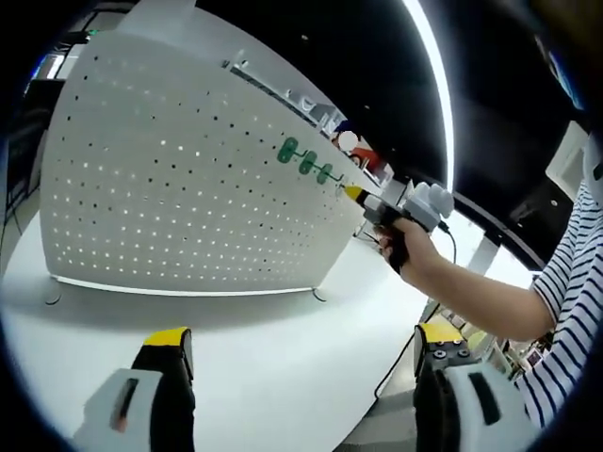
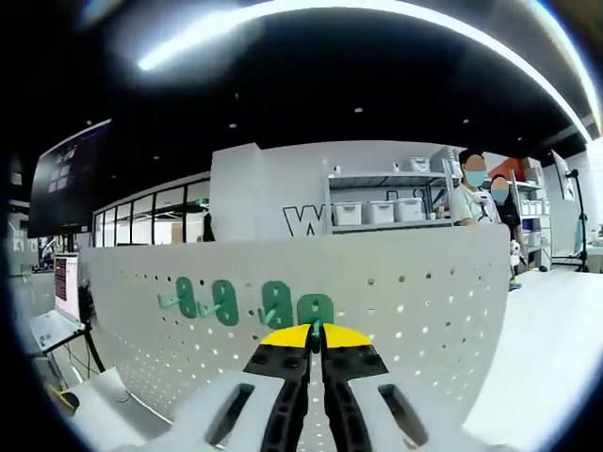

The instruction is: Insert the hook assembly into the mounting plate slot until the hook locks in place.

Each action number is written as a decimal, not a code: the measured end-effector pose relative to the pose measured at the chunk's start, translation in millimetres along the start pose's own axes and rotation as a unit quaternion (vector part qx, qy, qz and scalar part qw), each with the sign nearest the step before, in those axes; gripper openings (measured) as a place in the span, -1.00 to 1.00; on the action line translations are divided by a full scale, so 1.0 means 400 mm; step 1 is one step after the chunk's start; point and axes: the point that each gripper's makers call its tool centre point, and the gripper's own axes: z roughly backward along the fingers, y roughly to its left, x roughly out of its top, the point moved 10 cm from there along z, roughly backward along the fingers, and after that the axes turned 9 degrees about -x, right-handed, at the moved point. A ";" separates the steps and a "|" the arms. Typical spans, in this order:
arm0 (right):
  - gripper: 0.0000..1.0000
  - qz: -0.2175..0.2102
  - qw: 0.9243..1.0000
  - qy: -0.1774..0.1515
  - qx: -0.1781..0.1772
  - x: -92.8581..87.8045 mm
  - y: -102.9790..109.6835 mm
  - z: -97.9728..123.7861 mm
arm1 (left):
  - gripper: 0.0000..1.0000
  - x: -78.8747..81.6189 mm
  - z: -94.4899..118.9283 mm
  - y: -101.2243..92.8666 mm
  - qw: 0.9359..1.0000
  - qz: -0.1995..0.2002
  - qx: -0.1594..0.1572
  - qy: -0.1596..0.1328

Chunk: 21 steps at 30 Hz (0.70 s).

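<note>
A white pegboard mounting plate [image 1: 188, 179] stands upright on a white table [image 1: 283, 348]. Three green hooks [image 1: 306, 162] sit in a row near its upper right. My right gripper [image 1: 356, 194], held in a person's hand, has its yellow tips at the board just right of that row. In the right gripper view the board [image 2: 424, 301] is close ahead, and my right gripper [image 2: 317, 335] is shut on the thin stem of a green hook [image 2: 314, 309] whose back lies against the board, beside three more hooks [image 2: 224, 301]. My left gripper [image 1: 301, 341] stands open low over the table.
The board rests on small feet [image 1: 320, 297] set on the table. A person's striped sleeve [image 1: 565, 282] is at the right. Shelves with bins [image 2: 382, 212], two standing people [image 2: 476, 202] and a dark monitor [image 2: 71, 179] lie beyond the board.
</note>
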 end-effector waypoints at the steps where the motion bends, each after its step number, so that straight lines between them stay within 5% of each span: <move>1: -1.00 0.002 1.000 0.000 0.000 0.001 -0.002 -0.007 | 1.00 0.001 0.000 0.001 1.000 0.001 0.001 -0.001; 21: -1.00 0.014 1.000 -0.016 -0.006 0.019 -0.024 -0.048 | 0.99 -0.003 -0.006 0.009 1.000 0.011 0.008 -0.003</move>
